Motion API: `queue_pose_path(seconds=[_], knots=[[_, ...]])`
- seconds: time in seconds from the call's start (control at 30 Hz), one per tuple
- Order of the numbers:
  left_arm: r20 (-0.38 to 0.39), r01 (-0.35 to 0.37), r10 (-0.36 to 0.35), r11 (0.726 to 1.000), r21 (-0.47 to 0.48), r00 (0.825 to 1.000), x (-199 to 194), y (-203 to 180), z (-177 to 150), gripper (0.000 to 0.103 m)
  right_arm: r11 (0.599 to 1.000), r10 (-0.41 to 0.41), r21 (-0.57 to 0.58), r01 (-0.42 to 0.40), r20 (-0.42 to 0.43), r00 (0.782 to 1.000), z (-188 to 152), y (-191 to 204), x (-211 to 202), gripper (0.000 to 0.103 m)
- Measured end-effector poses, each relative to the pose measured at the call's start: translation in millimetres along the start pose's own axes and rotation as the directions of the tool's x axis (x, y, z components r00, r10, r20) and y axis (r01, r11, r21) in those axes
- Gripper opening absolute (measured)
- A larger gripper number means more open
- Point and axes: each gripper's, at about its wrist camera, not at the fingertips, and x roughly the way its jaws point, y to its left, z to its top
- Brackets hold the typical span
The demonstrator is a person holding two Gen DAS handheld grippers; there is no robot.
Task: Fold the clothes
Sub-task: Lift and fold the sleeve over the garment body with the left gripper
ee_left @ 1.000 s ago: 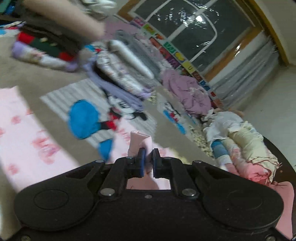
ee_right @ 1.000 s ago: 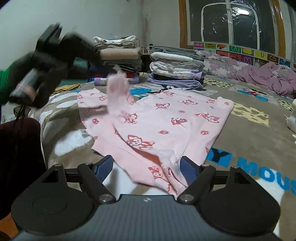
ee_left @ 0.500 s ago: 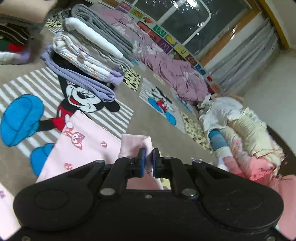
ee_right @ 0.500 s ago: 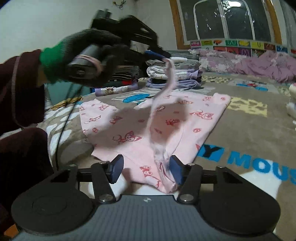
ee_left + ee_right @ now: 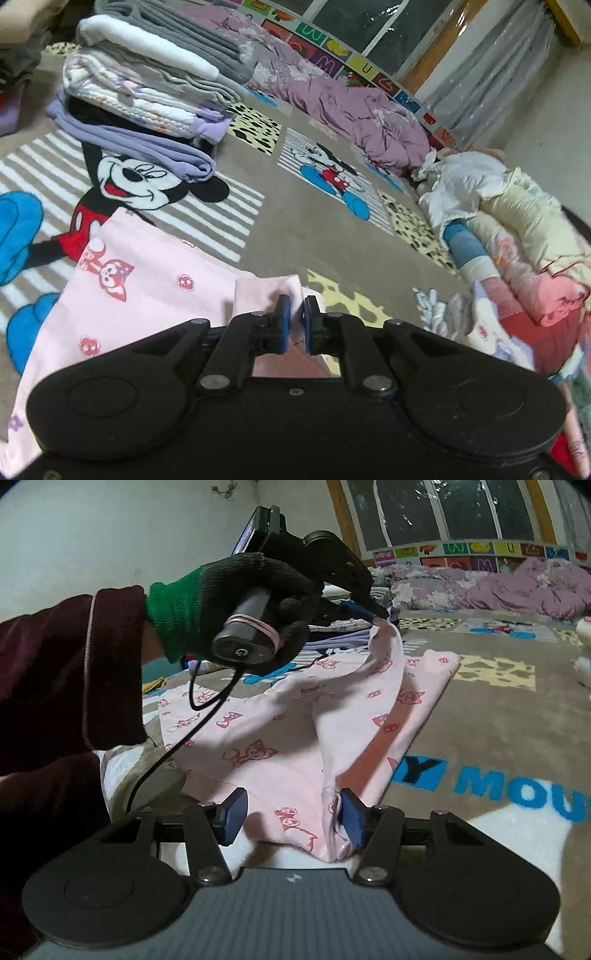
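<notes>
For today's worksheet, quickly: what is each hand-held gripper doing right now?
Left hand-held gripper: shut on the pink garment.
Right hand-held gripper: open, with the garment's near edge lying between its pads.

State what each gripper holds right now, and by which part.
The left gripper is shut on the pink cartoon-print cotton garment, pinching a folded edge and lifting it. The right gripper is open around the near hem, gripping nothing.
</notes>
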Motion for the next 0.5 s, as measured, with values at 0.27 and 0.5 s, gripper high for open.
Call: queue_pose_path(seconds=[0.27, 0.5], knots=[[-0.017, -0.073, 0.075, 0.991, 0.115, 0.997, 26, -15, -8, 0.005, 0.998, 0.021, 0.059, -0.021, 0.005, 1.0, 1, -8, 2, 0.056], [-0.027, -0.09, 0.095, 0.983, 0.158, 0.995, 43, -19, -11, 0.006, 0.997, 0.026, 0.067, -0.026, 0.003, 1.0, 2, -10, 3, 0.057]])
